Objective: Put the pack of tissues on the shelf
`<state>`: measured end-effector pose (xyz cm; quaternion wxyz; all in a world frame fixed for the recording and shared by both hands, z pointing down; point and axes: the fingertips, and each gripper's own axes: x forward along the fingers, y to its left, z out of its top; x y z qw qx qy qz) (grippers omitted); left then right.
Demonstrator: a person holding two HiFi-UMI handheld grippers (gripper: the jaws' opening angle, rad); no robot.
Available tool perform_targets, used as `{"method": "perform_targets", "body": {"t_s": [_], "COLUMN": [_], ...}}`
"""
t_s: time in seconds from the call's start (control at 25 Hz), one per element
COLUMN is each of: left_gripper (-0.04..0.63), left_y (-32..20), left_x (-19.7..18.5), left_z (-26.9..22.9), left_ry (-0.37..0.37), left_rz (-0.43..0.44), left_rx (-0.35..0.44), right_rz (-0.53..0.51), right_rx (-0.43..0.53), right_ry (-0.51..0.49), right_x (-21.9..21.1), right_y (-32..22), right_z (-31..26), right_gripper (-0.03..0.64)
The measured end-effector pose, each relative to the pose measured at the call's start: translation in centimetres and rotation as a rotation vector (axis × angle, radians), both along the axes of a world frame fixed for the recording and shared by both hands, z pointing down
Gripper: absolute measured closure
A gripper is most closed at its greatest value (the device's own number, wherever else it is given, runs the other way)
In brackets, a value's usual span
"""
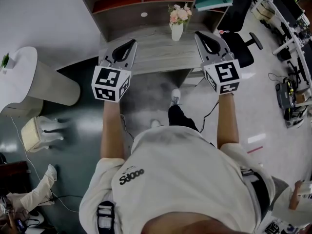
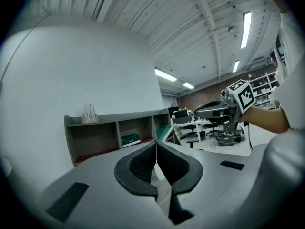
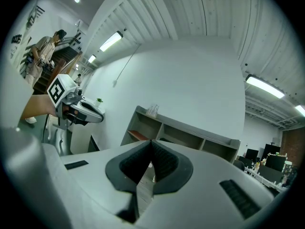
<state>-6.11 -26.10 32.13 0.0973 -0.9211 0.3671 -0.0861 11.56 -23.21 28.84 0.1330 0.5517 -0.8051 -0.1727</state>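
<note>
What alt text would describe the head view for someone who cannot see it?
Seen from above, a person holds the left gripper and right gripper, both shut and empty, facing a desk with a flower vase.

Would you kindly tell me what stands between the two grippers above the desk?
A white vase of pink flowers stands on the grey desk between the left gripper and the right gripper, nearer the right one; the head view shows it.
</note>
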Motion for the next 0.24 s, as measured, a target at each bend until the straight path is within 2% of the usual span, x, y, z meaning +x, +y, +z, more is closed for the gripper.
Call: {"method": "perform_targets", "body": {"t_s": [0.24], "left_gripper": [0.575], "left_y": [-0.63], "left_x": [0.06], "left_z": [0.39], "left_ry": [-0.002], "left_rz": [0.001], "left_rx": [-0.008], "right_rz": [0.015], "right_rx": [0.004], "right_ry": [0.000], "right_x": [0.45], "right_y": [-0.55], "right_z": [0.14], "right_gripper": [0.611]}}
